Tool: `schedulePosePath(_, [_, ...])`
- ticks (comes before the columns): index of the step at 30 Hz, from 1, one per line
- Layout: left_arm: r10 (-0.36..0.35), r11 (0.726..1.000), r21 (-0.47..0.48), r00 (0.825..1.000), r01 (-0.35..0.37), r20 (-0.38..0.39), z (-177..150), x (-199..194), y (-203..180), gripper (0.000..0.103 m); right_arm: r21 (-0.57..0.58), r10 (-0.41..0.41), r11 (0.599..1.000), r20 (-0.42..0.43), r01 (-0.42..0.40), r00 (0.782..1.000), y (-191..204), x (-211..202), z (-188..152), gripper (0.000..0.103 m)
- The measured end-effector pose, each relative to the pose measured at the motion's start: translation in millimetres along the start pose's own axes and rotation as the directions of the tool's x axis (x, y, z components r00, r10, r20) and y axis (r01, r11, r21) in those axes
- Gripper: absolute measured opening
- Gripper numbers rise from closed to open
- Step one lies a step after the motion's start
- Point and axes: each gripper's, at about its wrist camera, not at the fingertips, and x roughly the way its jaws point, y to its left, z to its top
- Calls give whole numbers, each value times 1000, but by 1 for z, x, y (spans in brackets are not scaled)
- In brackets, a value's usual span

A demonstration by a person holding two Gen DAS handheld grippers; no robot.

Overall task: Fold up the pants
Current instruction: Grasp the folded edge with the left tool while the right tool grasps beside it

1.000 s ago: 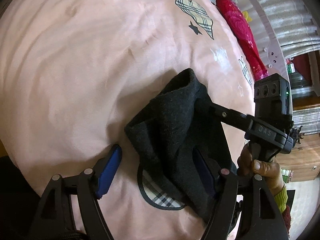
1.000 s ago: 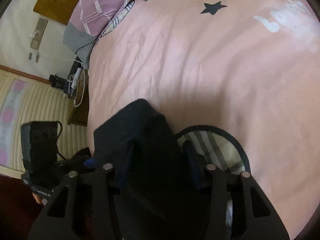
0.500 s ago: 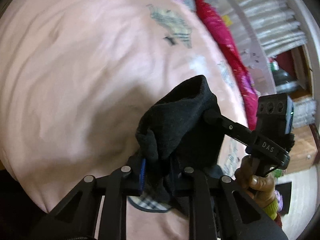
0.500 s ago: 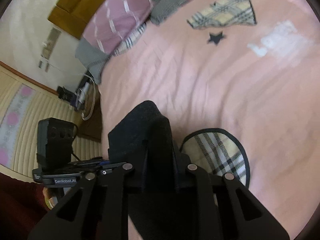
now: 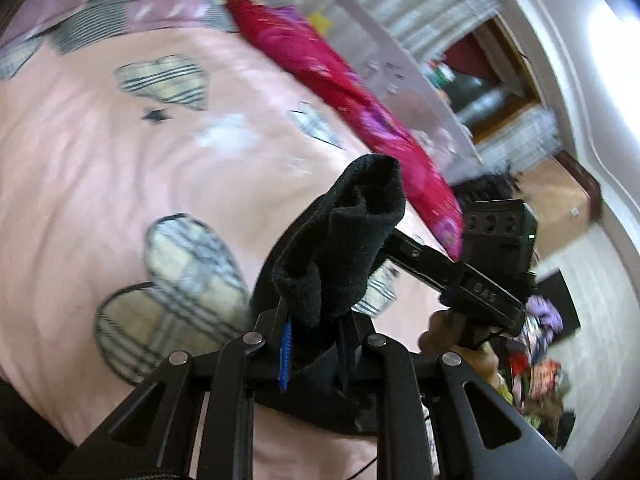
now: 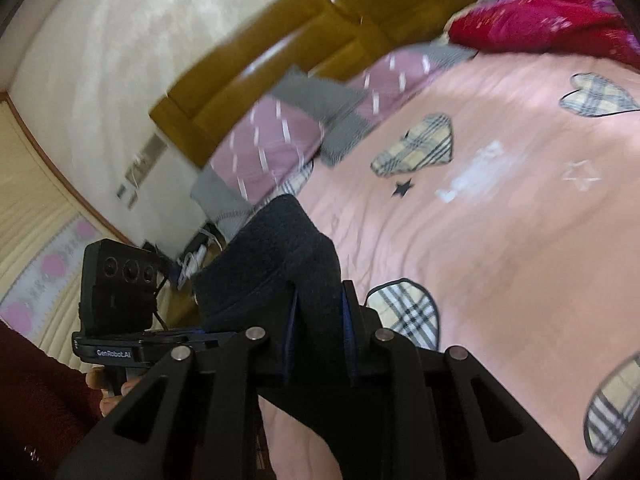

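I have both my left gripper (image 5: 312,340) and right gripper (image 6: 318,330) with jaws clamped on bunched edges of the black pants (image 5: 344,248), lifted clear above the pink bed (image 5: 100,168) so the cloth can hang free for folding.

A fisheye view looks forward along the left claw (image 5: 312,344), whose two black fingers with blue pads are pinched together on a bunched fold of black pants (image 5: 344,248). The cloth rises in a rumpled peak above the fingers, lifted clear of the bed (image 5: 100,176). From the right, the right claw (image 5: 394,242) reaches into the same cloth; its fingertips are hidden in the fabric, and a hand (image 5: 444,330) grips its handle. The bed wears a pink cover printed with plaid hearts. A red blanket (image 5: 352,96) lies along its far edge. The background is blurred.
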Motion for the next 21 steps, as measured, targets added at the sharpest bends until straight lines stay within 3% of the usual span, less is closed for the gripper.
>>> schedulePosePath(9, [-54,988,141,993,69,-104,-33,34,-75,17,97,-41,995,162,25,986,-21,-82,-50,21])
schedulePosePath(21, [-21,963,257,977,76,-213,-80,73,-121,17,185,-114,980,231,72,966,-42,-126,-97,21])
